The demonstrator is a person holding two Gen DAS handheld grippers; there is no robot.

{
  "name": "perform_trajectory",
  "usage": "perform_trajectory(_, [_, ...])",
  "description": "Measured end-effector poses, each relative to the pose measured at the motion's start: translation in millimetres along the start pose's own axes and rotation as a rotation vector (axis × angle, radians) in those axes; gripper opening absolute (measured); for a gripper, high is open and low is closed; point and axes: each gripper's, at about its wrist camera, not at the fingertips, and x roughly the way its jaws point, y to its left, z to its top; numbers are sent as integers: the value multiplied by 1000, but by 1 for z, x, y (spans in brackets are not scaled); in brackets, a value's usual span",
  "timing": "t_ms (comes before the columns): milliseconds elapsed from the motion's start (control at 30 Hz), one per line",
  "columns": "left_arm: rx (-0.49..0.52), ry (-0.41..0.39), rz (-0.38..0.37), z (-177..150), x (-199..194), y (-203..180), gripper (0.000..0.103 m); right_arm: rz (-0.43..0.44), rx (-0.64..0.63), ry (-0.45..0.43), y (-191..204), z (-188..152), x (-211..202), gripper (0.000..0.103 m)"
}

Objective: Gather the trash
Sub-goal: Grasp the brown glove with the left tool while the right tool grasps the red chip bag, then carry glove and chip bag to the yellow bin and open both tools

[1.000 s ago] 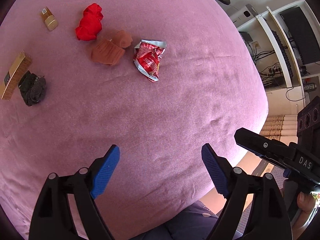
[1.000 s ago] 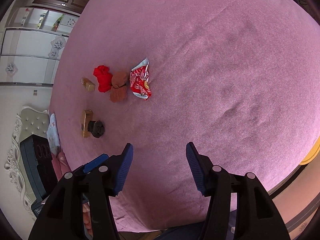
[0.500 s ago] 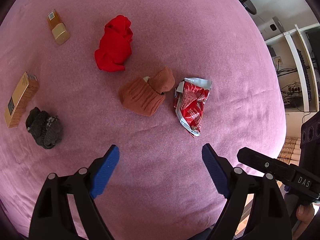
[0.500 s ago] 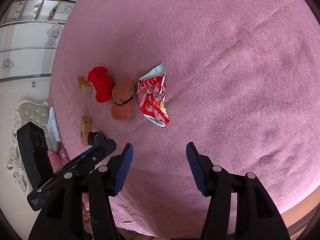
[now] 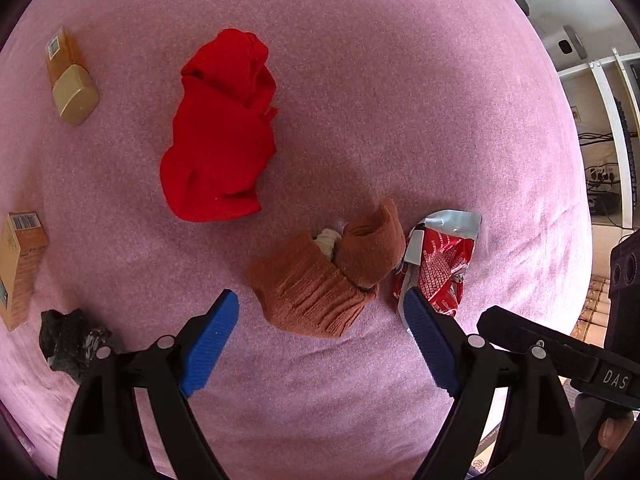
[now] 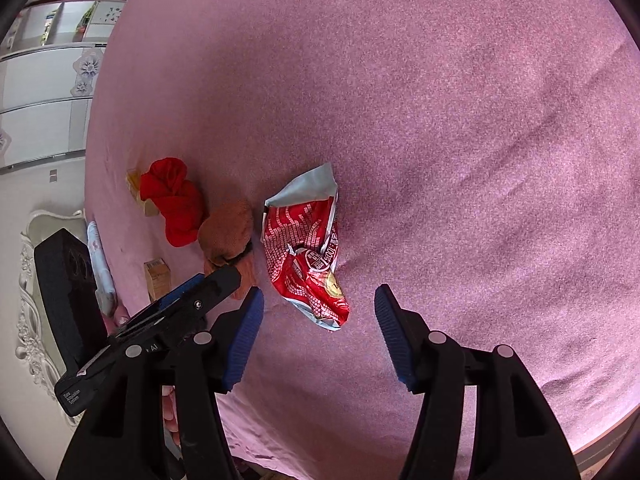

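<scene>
A crumpled red and silver snack wrapper (image 6: 308, 256) lies on the pink bedspread (image 6: 440, 120); it also shows in the left wrist view (image 5: 440, 264). My right gripper (image 6: 320, 336) is open and empty, just short of the wrapper's near end. My left gripper (image 5: 316, 336) is open and empty, its fingers either side of a brown sock (image 5: 324, 284) that lies beside the wrapper. The right gripper's finger shows in the left wrist view at the lower right (image 5: 560, 356).
A red cloth (image 5: 220, 132), a black sock (image 5: 68, 344), a gold-capped bottle (image 5: 72, 80) and a brown carton (image 5: 20, 264) lie on the bedspread to the left. White shelves with cables (image 5: 604, 120) stand past the bed's right edge.
Both grippers have moved forward over the bed toward the pile. The wrapper and brown sock are now much closer. Both stay open.
</scene>
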Motion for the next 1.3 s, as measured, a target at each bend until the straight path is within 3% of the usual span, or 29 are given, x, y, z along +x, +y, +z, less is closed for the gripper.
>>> perform_trajectory(133, [18, 14, 12, 8, 10, 0, 62, -3, 3, 17, 3, 12, 9, 58])
perform_trajectory(300, [8, 22, -21, 12, 15, 2, 51, -9, -8, 47, 7, 23, 21, 58])
perform_trajectory(367, [-4, 19, -36, 10, 14, 3, 47, -17, -29, 70, 11, 25, 27, 53])
perform_trajectory(433, [-11, 15, -48, 7, 13, 5, 44, -24, -60, 91, 14, 26, 32, 34])
perform_trajectory(467, [-16, 14, -55, 5, 12, 8, 43, -28, -69, 94, 15, 25, 34, 33])
perform_trajectory(567, [-29, 8, -68, -2, 5, 14, 40, -21, -77, 87, 16, 22, 33, 28])
perform_trajectory(633, [-34, 4, -75, -8, -1, 18, 39, -6, -68, 82, 14, 20, 30, 20])
perform_trajectory(1000, [-108, -17, -150, -47, -32, 28, 38, 22, -87, 22, -5, -10, -19, 20])
perform_trajectory(1300, [-105, -29, -199, -96, -54, 16, 38, 38, -91, -51, -21, -69, -60, 20])
